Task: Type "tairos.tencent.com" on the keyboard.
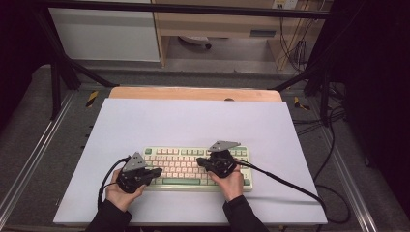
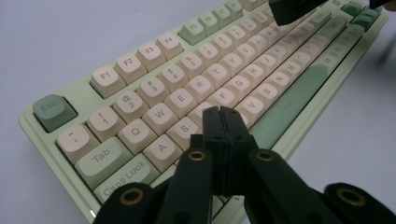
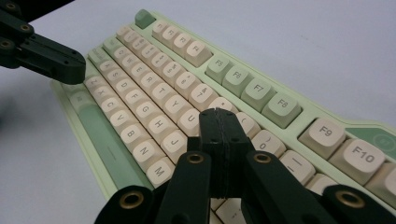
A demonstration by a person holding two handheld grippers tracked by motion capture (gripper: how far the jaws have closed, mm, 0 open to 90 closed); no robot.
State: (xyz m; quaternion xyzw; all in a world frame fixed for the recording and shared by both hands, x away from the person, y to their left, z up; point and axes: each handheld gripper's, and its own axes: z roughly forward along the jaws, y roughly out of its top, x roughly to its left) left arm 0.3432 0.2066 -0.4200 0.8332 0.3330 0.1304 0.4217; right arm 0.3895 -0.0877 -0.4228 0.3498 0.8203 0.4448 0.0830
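A pale green keyboard [image 1: 193,167] with cream keys lies on the near half of a white mat [image 1: 193,121]. My left gripper [image 1: 157,172] hovers over the keyboard's left end, shut with nothing in it. In the left gripper view its tips [image 2: 220,113] hang just above the S and D keys of the keyboard [image 2: 187,88]. My right gripper [image 1: 199,162] is over the middle-right keys, also shut and holding nothing. In the right gripper view its tips [image 3: 219,115] sit above the keys near J and I on the keyboard [image 3: 154,74]. Whether either tip touches a key cannot be told.
The mat covers a wooden tabletop [image 1: 193,93]. Black cables [image 1: 290,186] trail from the grippers over the mat's near right and left. The other gripper shows at top right [image 2: 289,10] and top left [image 3: 51,56] of the gripper views. Bare mat lies beyond the keyboard.
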